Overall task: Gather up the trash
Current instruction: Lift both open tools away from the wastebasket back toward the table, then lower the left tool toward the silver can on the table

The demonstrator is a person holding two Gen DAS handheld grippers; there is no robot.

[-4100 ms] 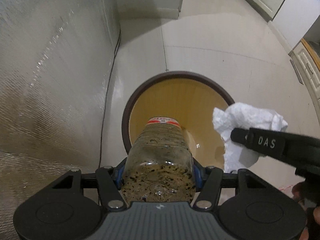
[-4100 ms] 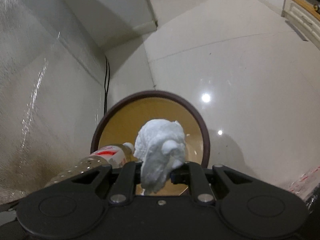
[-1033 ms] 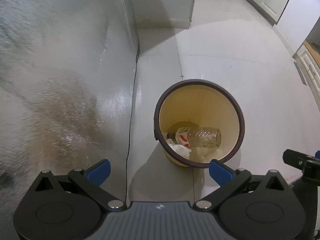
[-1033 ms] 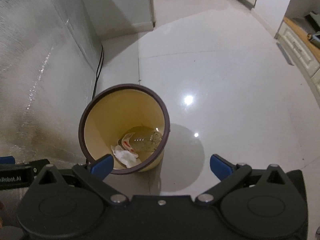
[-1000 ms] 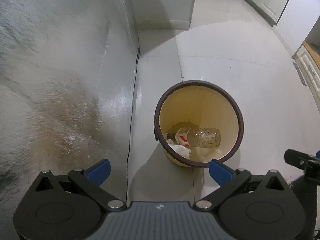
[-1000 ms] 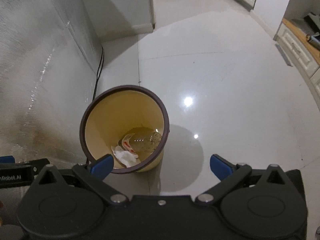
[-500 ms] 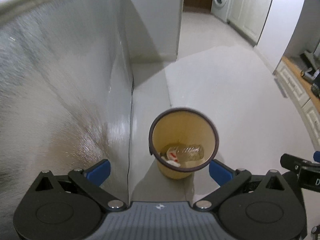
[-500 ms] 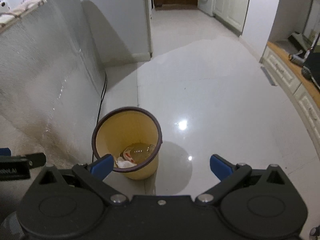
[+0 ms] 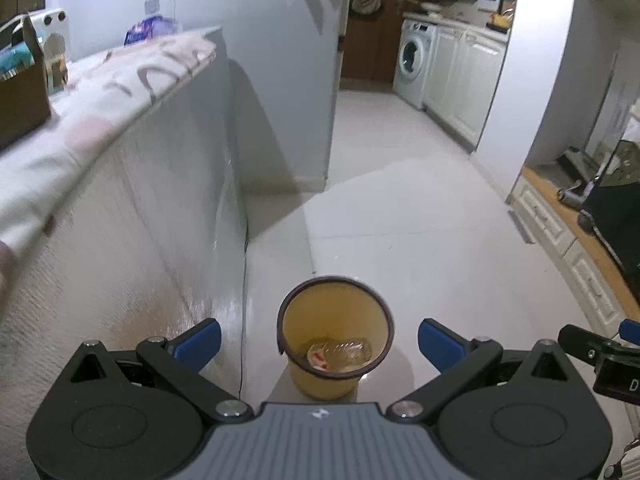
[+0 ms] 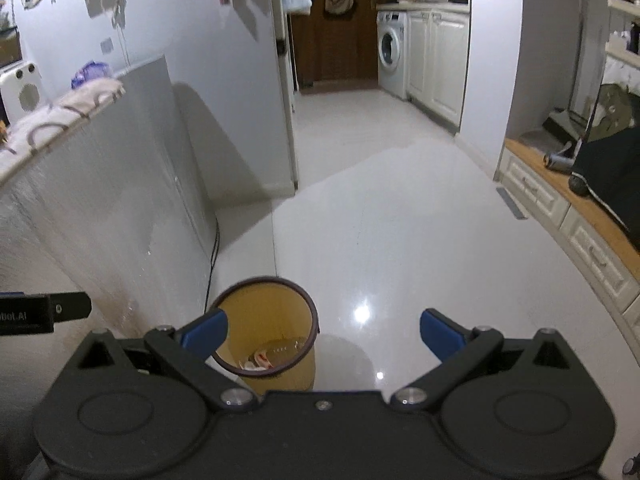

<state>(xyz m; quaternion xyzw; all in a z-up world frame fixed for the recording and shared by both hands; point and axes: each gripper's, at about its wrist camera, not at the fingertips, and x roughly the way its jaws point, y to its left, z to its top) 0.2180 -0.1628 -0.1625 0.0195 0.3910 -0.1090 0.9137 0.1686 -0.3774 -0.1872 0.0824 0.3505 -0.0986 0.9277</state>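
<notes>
A yellow trash bin (image 9: 320, 382) with a dark brown rim stands on the white floor below me; it also shows in the right wrist view (image 10: 280, 376). A clear plastic bottle (image 9: 344, 354) with a red and white label lies at its bottom, and it shows in the right wrist view (image 10: 280, 350) with white crumpled paper (image 10: 251, 365) beside it. My left gripper (image 9: 318, 340) is open and empty, high above the bin. My right gripper (image 10: 322, 330) is open and empty, above and right of the bin.
A counter with a shiny silver side (image 9: 132, 220) and a patterned cloth top (image 9: 100, 92) runs along the left. A black cable (image 10: 212, 256) hangs beside it. White cabinets (image 10: 580, 232) line the right. A washing machine (image 10: 390, 56) stands at the far end.
Both grippers have let go of the bottle and the paper, which now lie in the bin. Both grippers have risen and tilted up, so the bin looks smaller and the room shows.
</notes>
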